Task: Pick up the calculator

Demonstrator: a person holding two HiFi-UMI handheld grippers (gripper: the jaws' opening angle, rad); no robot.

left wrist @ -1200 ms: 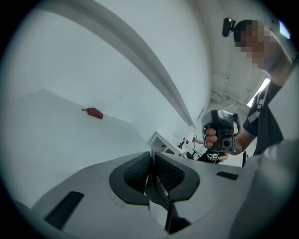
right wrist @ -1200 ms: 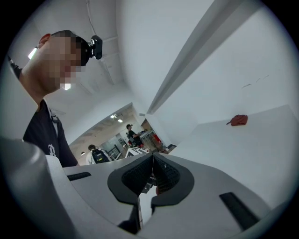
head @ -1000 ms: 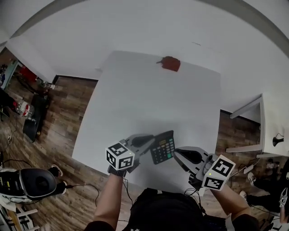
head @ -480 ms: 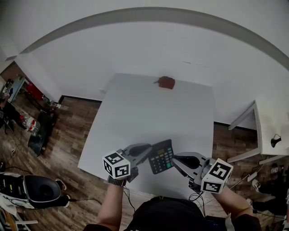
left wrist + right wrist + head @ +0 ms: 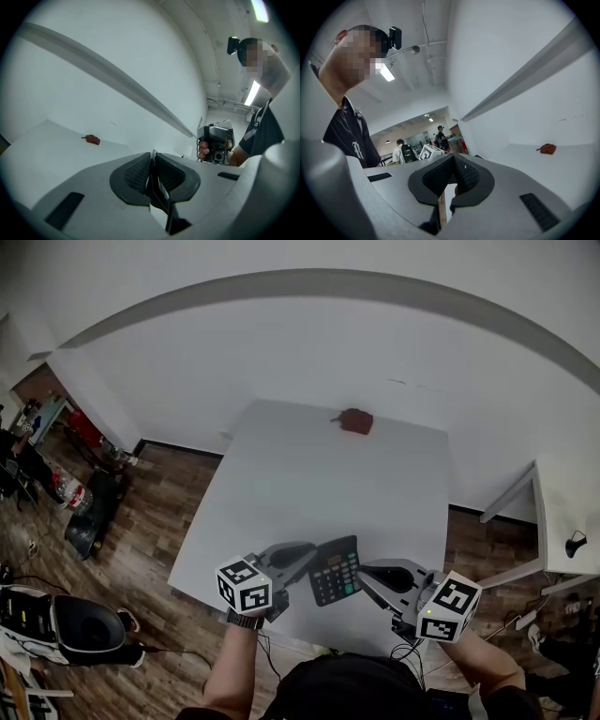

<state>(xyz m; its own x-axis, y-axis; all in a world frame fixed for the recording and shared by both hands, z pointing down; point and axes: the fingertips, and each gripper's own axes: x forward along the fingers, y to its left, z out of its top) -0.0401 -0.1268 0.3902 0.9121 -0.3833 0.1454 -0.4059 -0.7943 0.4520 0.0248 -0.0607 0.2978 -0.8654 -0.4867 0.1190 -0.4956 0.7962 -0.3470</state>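
The black calculator (image 5: 336, 570) hangs a little above the near edge of the white table (image 5: 309, 484). My left gripper (image 5: 305, 563) is shut on its left edge. In the left gripper view the calculator (image 5: 159, 192) shows as a thin dark slab pinched between the pads of the left gripper (image 5: 153, 164). My right gripper (image 5: 367, 576) sits just right of the calculator, and I cannot tell whether it touches it. In the right gripper view the right gripper (image 5: 453, 161) has its pads together with nothing between them.
A small red object (image 5: 356, 420) lies at the table's far edge. A second white desk (image 5: 562, 512) stands to the right. Wooden floor surrounds the table, with a dark round seat (image 5: 80, 620) and clutter at the left. People stand far off in the right gripper view.
Both grippers have risen, and the calculator has come up off the table in the left gripper. The table looks smaller and farther below.
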